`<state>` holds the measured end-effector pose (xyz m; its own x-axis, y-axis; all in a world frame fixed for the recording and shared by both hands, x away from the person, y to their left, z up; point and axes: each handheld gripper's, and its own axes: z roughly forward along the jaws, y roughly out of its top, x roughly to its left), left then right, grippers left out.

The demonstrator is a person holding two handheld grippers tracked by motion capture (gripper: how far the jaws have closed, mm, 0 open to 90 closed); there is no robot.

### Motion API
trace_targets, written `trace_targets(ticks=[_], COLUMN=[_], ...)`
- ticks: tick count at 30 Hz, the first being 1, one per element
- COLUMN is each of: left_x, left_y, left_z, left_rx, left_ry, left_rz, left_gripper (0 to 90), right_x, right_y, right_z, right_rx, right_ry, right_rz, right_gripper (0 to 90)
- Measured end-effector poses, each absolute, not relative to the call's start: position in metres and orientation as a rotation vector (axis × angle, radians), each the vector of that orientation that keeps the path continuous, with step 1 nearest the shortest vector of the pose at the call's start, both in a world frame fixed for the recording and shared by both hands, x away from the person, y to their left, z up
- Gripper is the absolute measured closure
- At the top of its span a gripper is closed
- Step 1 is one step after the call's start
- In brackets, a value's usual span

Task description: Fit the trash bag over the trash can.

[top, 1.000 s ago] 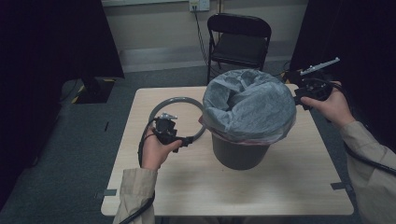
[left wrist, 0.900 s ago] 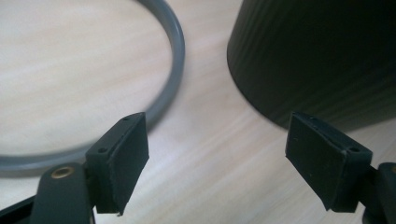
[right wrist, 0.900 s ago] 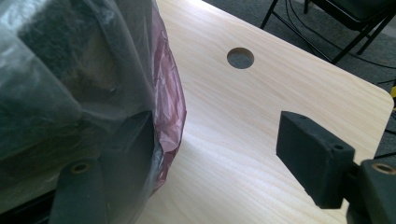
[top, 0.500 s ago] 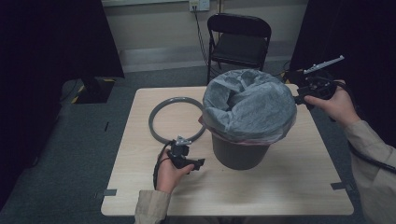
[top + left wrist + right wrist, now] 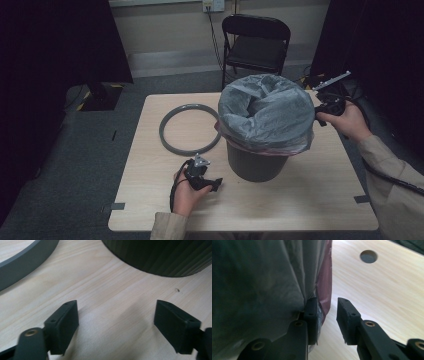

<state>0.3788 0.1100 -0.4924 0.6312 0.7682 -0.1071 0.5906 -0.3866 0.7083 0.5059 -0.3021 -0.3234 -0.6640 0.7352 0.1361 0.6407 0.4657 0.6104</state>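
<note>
Over on the left of the desk [image 5: 150, 200], the grey ring [image 5: 190, 129] lies flat, just beside the bin. Left hand-held gripper [image 5: 216, 184] sits low by the bin's base, jaws spread wide with nothing but bare wood between them. Middle-right, the dark bin [image 5: 257, 162] stands upright with its grey bag [image 5: 265, 112] draped over the rim. Right hand-held gripper [image 5: 327, 315] has just been closing: one pad touches the bag's edge, gap still showing.

Grey liner [image 5: 267, 112], dark grey bin [image 5: 255, 162]
</note>
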Motion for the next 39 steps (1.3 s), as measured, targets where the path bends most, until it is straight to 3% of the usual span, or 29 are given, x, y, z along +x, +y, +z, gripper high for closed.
trace_targets(ticks=[9,10,13,18,39], left_x=[0.372,0.372,0.372,0.372,0.373], left_y=[0.106,0.106,0.106,0.106,0.107], left_z=[-0.500,-0.500,-0.500,-0.500,-0.500], left_rx=[2.146,2.148,2.147,2.147,2.152], left_ry=[0.950,0.949,0.951,0.951,0.947], left_rz=[0.406,0.408,0.412,0.412,0.408], left_gripper=[12.4,12.4,12.3,12.3,12.3], right_x=[0.508,0.508,0.508,0.509,0.491], right_y=[-0.300,-0.300,-0.300,-0.301,-0.328], right_z=[-0.336,-0.336,-0.333,-0.320,-0.245], right_rx=[1.210,1.210,1.221,1.224,1.147], right_ry=[2.571,2.567,2.530,2.509,2.408], right_rz=[0.963,0.961,0.909,0.857,0.926], right_gripper=[70.9,68.5,50.2,32.5,22.5])
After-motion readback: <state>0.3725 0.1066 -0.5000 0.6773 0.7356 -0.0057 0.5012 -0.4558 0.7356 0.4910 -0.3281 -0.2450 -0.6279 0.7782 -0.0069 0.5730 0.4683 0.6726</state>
